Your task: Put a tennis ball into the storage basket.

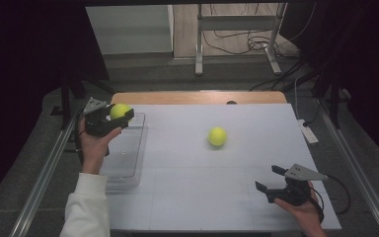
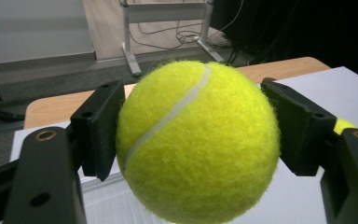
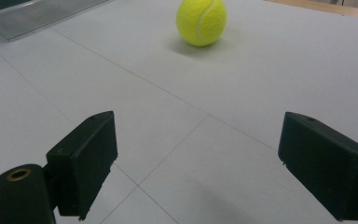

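Observation:
My left gripper (image 1: pixel 120 117) is shut on a yellow tennis ball (image 1: pixel 119 110), held in the air over the far end of a clear plastic tray (image 1: pixel 123 163) at the table's left. In the left gripper view that held ball (image 2: pixel 198 140) sits between both black jaws, pressed on its sides. A second tennis ball (image 1: pixel 217 136) rests on the white table surface near the middle. My right gripper (image 1: pixel 270 177) stands open near the front right, jaws wide apart and pointing toward that ball (image 3: pixel 201 21), which lies well ahead of it.
The white board (image 1: pixel 217 197) covers a wooden table whose far edge (image 1: pixel 197 97) shows. Metal rails run along both sides. A white power strip (image 1: pixel 308 132) lies off the right edge, and a metal stand with cables is on the floor beyond.

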Action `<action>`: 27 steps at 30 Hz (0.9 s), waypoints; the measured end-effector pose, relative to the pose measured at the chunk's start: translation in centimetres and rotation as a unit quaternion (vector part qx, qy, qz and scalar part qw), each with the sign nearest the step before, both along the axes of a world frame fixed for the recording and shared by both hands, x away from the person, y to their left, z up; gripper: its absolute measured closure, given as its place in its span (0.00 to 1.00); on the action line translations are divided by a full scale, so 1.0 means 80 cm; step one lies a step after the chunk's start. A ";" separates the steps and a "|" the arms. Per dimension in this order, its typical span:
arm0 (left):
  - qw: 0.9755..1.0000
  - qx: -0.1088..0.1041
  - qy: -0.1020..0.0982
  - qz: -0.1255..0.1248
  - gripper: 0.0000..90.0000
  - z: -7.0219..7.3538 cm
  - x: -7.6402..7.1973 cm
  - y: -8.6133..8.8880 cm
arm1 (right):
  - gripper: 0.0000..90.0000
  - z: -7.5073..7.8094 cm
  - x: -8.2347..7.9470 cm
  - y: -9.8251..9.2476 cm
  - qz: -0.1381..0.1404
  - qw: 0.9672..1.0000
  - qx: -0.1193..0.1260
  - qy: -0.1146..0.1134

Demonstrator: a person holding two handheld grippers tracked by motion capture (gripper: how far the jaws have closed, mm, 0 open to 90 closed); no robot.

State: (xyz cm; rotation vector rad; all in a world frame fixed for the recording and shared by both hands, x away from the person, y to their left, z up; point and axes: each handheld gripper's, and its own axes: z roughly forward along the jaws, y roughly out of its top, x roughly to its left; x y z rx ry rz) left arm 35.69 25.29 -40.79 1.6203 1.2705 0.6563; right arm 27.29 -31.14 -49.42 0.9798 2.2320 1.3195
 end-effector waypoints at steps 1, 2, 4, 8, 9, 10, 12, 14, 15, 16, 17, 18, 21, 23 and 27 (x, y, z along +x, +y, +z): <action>1.000 0.000 0.000 0.000 0.30 0.000 0.000 0.000 | 0.14 0.000 0.000 0.000 0.000 1.000 0.000 0.000; 1.000 0.004 0.001 0.006 0.30 -0.002 0.001 0.003 | 0.14 0.000 0.000 0.000 0.000 1.000 0.000 0.000; 1.000 0.005 0.002 0.008 0.30 -0.003 0.002 0.005 | 0.14 0.000 0.000 0.000 0.000 1.000 0.000 0.000; 1.000 0.004 0.007 0.015 0.30 -0.007 0.005 0.012 | 0.14 0.000 0.000 0.000 0.000 1.000 0.000 0.000; 1.000 0.004 0.008 0.017 0.30 -0.008 0.006 0.014 | 0.14 0.000 0.000 0.000 0.000 1.000 0.000 0.000; 1.000 0.004 0.010 0.019 0.30 -0.008 0.007 0.015 | 0.14 0.000 0.000 0.000 -0.001 1.000 0.000 0.000; 1.000 0.003 0.012 0.021 0.30 -0.010 0.008 0.018 | 0.14 0.000 0.000 0.000 -0.001 1.000 0.000 0.000; 1.000 0.003 0.013 0.023 0.30 -0.011 0.009 0.019 | 0.14 0.000 0.000 0.000 -0.001 1.000 0.000 0.001; 1.000 0.002 0.014 0.022 0.30 -0.011 0.009 0.019 | 0.14 0.000 0.000 0.000 -0.001 1.000 0.000 0.001; 1.000 0.003 0.014 0.023 0.30 -0.011 0.009 0.019 | 0.14 0.000 0.000 0.000 -0.001 1.000 0.000 0.001; 1.000 0.004 0.014 0.023 0.30 -0.012 0.009 0.019 | 0.14 0.000 0.000 0.000 -0.001 1.000 0.000 0.000; 1.000 0.004 0.015 0.023 0.30 -0.012 0.009 0.019 | 0.14 0.000 0.000 -0.001 -0.001 1.000 0.000 0.000; 1.000 0.004 0.015 0.023 0.30 -0.012 0.009 0.019 | 0.14 0.000 0.000 -0.001 -0.001 1.000 0.002 0.001; 1.000 0.003 0.014 0.023 0.30 -0.012 0.010 0.018 | 0.14 -0.001 0.000 -0.001 -0.002 1.000 0.002 0.001; 0.999 0.016 0.024 0.022 0.30 -0.017 0.017 0.013 | 0.14 0.002 0.000 0.000 0.001 1.000 0.005 -0.003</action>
